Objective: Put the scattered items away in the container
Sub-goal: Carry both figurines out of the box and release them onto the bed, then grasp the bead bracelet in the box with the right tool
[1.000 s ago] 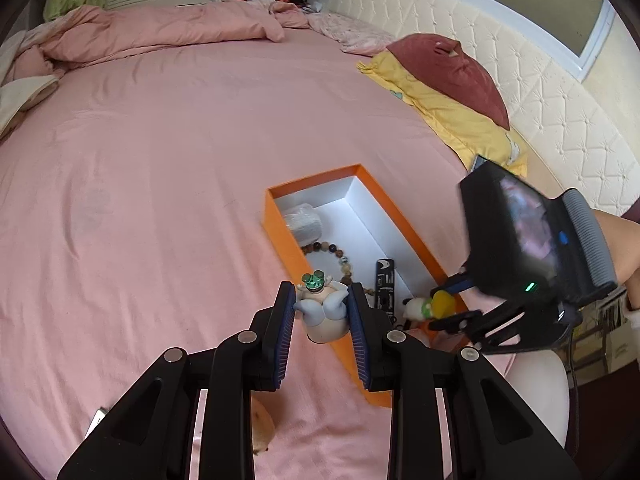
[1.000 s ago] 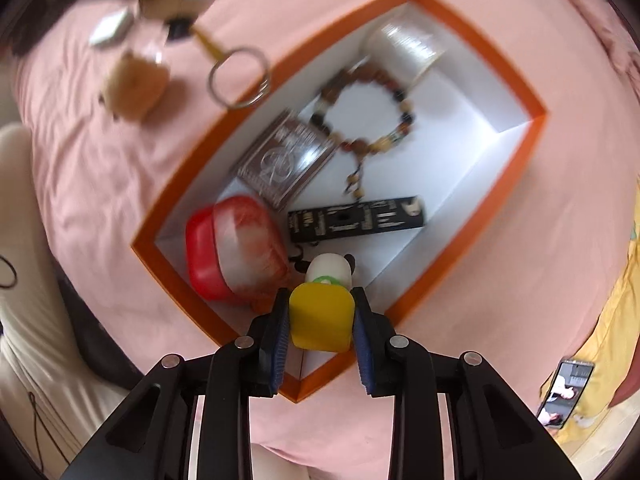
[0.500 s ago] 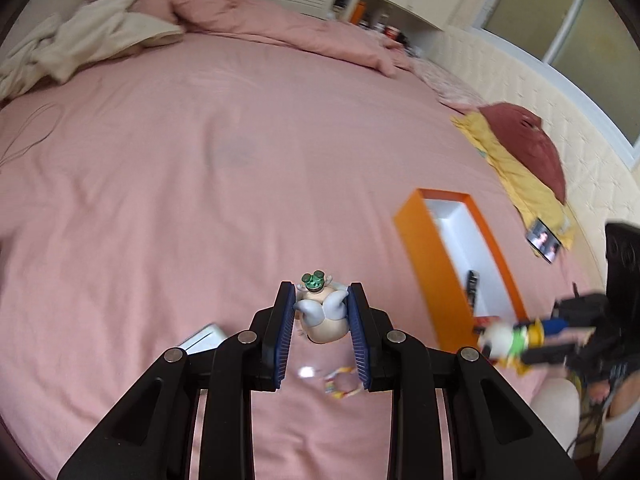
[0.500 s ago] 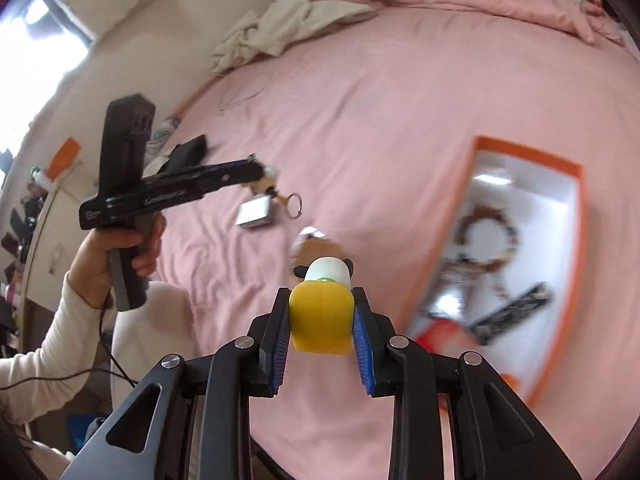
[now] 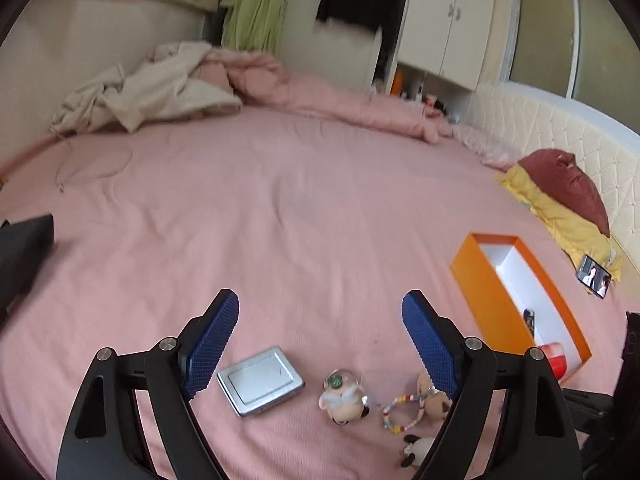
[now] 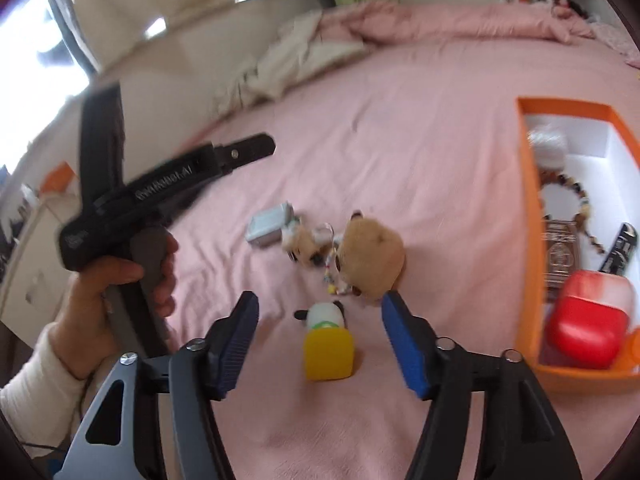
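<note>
My left gripper (image 5: pixel 320 304) hangs over the pink bed, its jaws opening with nothing between them. Below it lie a silver case (image 5: pixel 260 380), a small figure with a green top (image 5: pixel 344 396), a bead loop (image 5: pixel 400 414), a brown plush (image 5: pixel 430 398) and a panda toy (image 5: pixel 416 448). My right gripper (image 6: pixel 320 308) has its jaws opening too. The yellow-bodied panda toy (image 6: pixel 328 344) lies on the sheet between its fingers, untouched. The brown plush (image 6: pixel 368 260), the figure (image 6: pixel 304 244) and the silver case (image 6: pixel 268 224) lie just beyond. The orange box (image 6: pixel 528 240) stands to the right.
The orange box (image 5: pixel 480 292) holds a red case (image 6: pixel 584 320), a black stick (image 6: pixel 620 248), a dark card pack (image 6: pixel 560 256), a bead bracelet (image 6: pixel 568 196) and a clear roll (image 6: pixel 548 144). A phone (image 5: pixel 594 280) lies near yellow and maroon pillows (image 5: pixel 560 184). Crumpled bedding (image 5: pixel 160 88) is piled at the far edge.
Both grippers swung away from the box to the bed beside it and opened. The figure has left the left jaws and the panda toy the right jaws; both lie on the sheet.
</note>
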